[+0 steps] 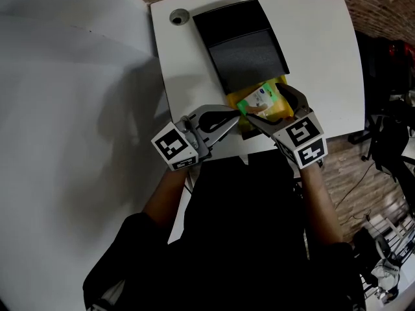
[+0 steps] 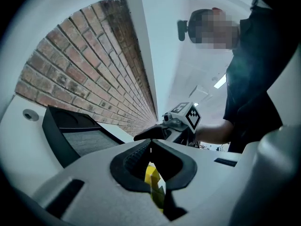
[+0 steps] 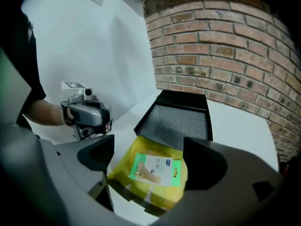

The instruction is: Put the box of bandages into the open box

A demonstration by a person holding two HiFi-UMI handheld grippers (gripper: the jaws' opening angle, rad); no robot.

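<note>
While the box of bandages (image 3: pixel 155 169) lies inside the yellow open box (image 3: pixel 123 170) between the right hand-held gripper's (image 3: pixel 149 153) wide-spread jaws, the left hand-held gripper (image 2: pixel 150 144) is closed and empty.

Office/lab-type workroom: white rounded bench (image 1: pixel 324 57) w/ round grey cable port (image 1: pixel 179 17) at 11 o'clock, red brick wall (image 1: pixel 382 5) at 1, loose cables (image 1: pixel 376 229) on wood-plank floor (image 1: pixel 343 173) at 4.

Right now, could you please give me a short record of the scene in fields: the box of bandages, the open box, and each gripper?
bandage box: lies flat inside the open box, on its yellow lining
open box: on the white table, black lid folded back
right gripper: above the bandage box, jaws apart, not touching it
left gripper: jaw tips together, beside the open box
</note>
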